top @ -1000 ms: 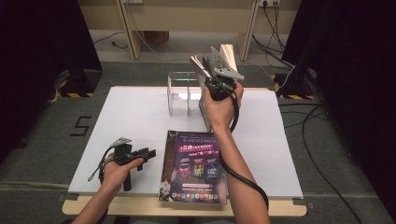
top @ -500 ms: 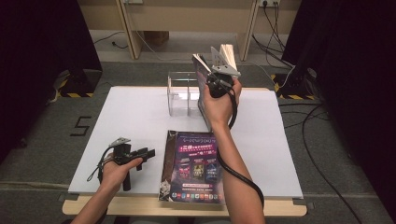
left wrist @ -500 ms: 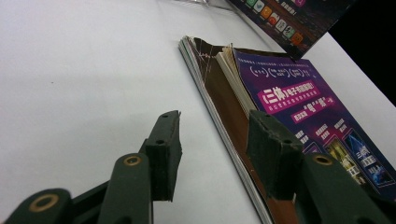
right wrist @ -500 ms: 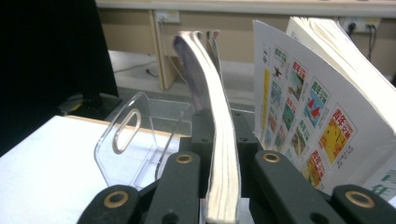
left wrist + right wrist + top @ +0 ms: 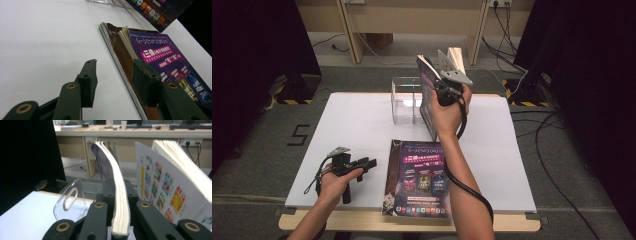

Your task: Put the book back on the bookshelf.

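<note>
Magazine (image 5: pixel 419 177): purple cover, pink banner; held book (image 5: pixel 120 202): cream page edges; table (image 5: pixel 357 125): white; jaws: black.

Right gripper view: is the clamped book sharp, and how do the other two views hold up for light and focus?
Right gripper view: book sharp, near edge soft, left side black. Left gripper view: tongs slightly soft, magazine readable, table bright without glare. High view: evenly lit table, dark surroundings.
</note>
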Demonstrator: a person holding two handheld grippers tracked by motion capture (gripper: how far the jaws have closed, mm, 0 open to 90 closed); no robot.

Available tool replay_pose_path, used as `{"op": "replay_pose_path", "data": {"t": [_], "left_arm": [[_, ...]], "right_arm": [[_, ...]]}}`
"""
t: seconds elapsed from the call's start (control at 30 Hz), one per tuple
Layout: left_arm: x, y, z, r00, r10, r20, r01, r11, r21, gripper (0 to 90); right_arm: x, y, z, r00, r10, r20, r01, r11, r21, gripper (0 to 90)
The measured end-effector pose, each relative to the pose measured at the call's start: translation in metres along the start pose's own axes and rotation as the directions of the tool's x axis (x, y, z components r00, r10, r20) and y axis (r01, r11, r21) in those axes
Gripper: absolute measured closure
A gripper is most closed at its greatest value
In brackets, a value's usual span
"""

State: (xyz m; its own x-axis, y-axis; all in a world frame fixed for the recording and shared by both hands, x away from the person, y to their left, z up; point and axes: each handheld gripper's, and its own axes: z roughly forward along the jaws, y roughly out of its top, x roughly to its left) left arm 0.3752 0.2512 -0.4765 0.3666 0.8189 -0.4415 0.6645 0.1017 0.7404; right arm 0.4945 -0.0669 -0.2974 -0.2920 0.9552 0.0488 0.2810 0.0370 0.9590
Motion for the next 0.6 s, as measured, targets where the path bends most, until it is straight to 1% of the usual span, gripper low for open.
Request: {"op": "replay_pose_path", "data": {"t": [0.07,0.1,0.13,0.23,0.37,0.43,0.6], "left_arm": [[0.000,0.000,-0.001,1.0000,0.000,0.002,0.000,1.0000,0.000,54.2],[-0.001,0.000,-0.001,1.0000,-0.002,0.001,0.002,1.0000,-0.002,54.2],[-0.001,0.000,-0.001,1.0000,-0.002,0.001,0.002,1.0000,-0.003,54.3],[0.000,0.001,-0.002,1.0000,-0.002,0.000,0.002,1.0000,-0.010,54.2],[-0.001,0.001,-0.001,1.0000,-0.001,-0.002,0.001,1.0000,-0.006,54.3],[-0.001,0.000,0.000,1.0000,0.000,0.000,0.000,1.0000,-0.002,54.2],[-0.001,0.001,-0.001,1.0000,0.000,0.001,0.000,1.0000,-0.005,54.5]], "right_arm": [[0.002,0.002,0.000,1.0000,0.010,0.001,-0.010,1.000,-0.007,84.5],[0.001,0.003,0.000,1.0000,-0.004,0.003,0.004,1.000,-0.016,84.6],[0.003,0.004,0.000,1.0000,0.005,0.004,-0.005,1.000,-0.017,84.5],[0.003,0.006,0.001,1.0000,0.000,0.005,0.000,1.000,-0.031,84.5],[0.004,0.008,0.001,0.9999,0.009,0.006,-0.009,0.999,-0.038,84.5],[0.004,0.009,0.001,0.9997,0.022,0.002,-0.022,0.999,-0.040,84.5],[0.003,0.012,0.002,0.9995,0.031,0.005,-0.031,0.998,-0.054,84.5]]}}
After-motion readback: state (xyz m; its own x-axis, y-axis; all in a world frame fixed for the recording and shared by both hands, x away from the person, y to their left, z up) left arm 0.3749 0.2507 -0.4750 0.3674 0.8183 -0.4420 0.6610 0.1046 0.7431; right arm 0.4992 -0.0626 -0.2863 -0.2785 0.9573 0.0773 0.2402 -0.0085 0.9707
